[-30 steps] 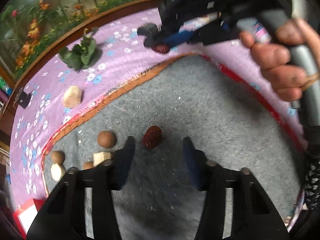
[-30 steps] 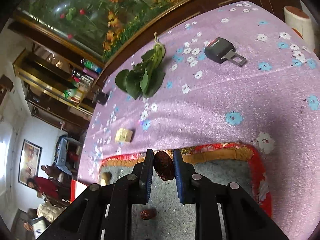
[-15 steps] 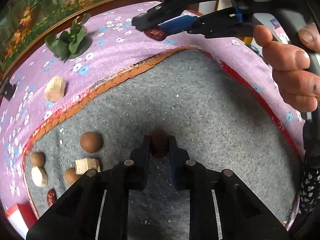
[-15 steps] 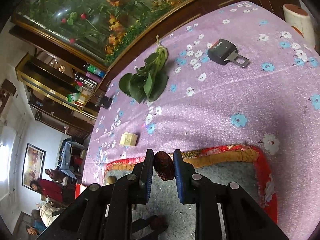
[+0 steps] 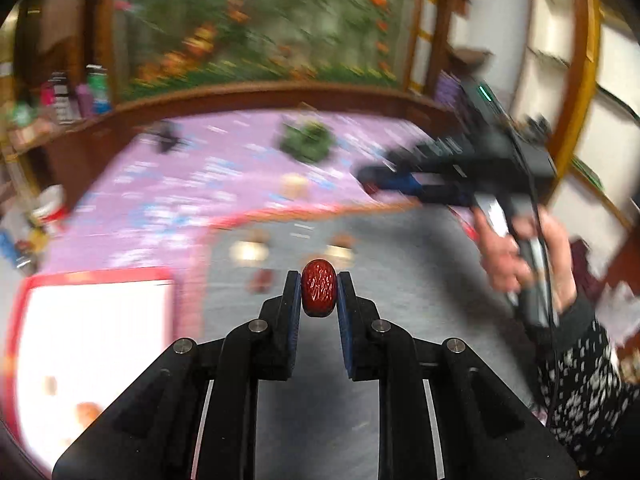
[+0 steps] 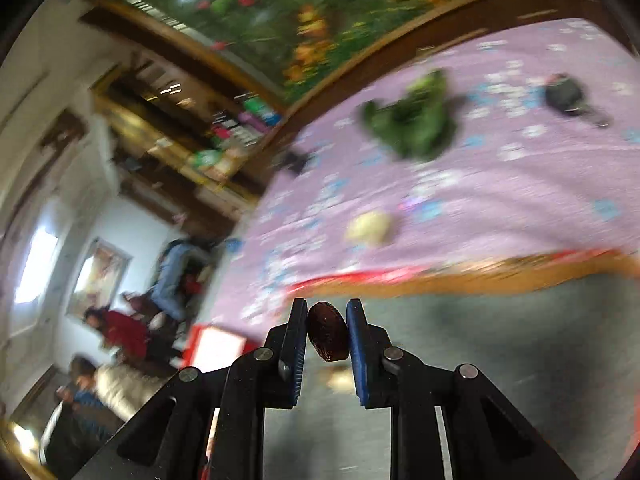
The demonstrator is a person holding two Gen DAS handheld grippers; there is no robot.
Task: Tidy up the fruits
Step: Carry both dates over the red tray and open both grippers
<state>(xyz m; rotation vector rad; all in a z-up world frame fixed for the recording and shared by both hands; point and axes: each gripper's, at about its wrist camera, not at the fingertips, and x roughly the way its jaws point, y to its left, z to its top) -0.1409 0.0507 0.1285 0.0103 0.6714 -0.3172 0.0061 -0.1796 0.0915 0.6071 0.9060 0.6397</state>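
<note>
My left gripper is shut on a wrinkled red date, held above the grey mat. My right gripper is shut on a darker red date. In the left wrist view the right gripper hangs over the mat's far right edge, a hand on its handle. Several blurred fruits lie on the mat's far side. A white tray with a red rim sits at the left, with small pieces in it.
The mat lies on a purple flowered cloth. On the cloth are a bunch of green leaves, a pale chunk and a dark buckle. A wooden ledge and a flower mural stand behind. People sit at the far left.
My left gripper closed on the date on the mat, lifted it and swung left toward the white tray. The right gripper kept its date and also swung left.
</note>
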